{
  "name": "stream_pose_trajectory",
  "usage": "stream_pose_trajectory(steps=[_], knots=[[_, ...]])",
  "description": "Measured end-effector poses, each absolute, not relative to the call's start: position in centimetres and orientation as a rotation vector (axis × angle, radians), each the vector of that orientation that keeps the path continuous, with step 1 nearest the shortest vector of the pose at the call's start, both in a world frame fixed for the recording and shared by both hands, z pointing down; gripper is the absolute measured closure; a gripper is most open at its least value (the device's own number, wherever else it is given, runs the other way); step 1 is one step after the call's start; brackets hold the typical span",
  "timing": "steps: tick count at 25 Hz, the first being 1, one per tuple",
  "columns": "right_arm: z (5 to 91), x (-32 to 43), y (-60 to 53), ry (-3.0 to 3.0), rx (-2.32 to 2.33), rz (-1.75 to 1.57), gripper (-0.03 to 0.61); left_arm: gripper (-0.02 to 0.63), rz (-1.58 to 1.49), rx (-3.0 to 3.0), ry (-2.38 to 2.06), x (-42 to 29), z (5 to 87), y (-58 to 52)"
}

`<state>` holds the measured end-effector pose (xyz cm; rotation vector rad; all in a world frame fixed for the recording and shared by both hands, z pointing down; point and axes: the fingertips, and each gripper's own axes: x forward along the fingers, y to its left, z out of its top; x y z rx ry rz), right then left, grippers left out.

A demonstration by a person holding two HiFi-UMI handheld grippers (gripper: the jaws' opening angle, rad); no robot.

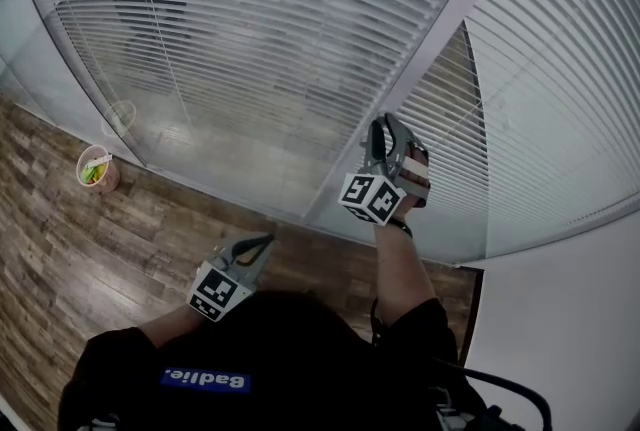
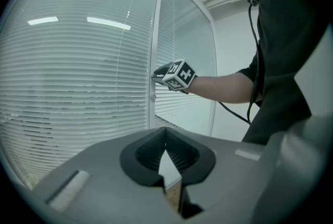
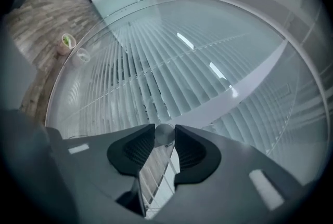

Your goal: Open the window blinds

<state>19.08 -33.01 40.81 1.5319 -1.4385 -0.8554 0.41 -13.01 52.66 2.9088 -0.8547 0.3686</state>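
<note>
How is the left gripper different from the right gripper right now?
The right gripper is held up at the window frame. The left gripper hangs low, away from it. The right gripper's jaws are closed on a small round knob, while the left gripper's jaws are shut on nothing. Both are grey, and each carries a black-and-white marker cube.

Left claw (image 1: 266, 240) low, jaws together, empty. Right claw (image 1: 383, 122) raised, level, jaws pinching small knob (image 3: 164, 133).
</note>
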Motion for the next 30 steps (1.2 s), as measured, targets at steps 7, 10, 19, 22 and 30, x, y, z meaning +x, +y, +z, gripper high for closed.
stream_pose_trajectory(steps=[7, 10, 19, 22, 30], knots=[[41.2, 18.8, -32.8, -1.337, 1.310, -0.996, 0.456, 0.614, 0.367, 2.913, -0.840, 0.5, 52.6, -12.8], [41.3, 18.8, -32.7, -1.288, 1.233, -1.048, 0.456, 0.614, 0.367, 2.914, -0.834, 0.6, 52.6, -12.6], [40.4, 19.1, -32.5, -1.668, 1.594, -0.772, 0.383, 0.614, 0.375, 2.907, -0.844, 0.5, 52.7, -12.6], [40.1, 19.6, -32.4, -1.844, 1.794, -0.555, 0.385, 0.614, 0.379, 2.899, -0.847, 0.4, 52.7, -12.6], [39.6, 19.8, -33.0, -1.932, 1.966, -0.385, 0.445, 0.614, 0.390, 2.888, -0.864, -0.3, 52.9, -12.6]])
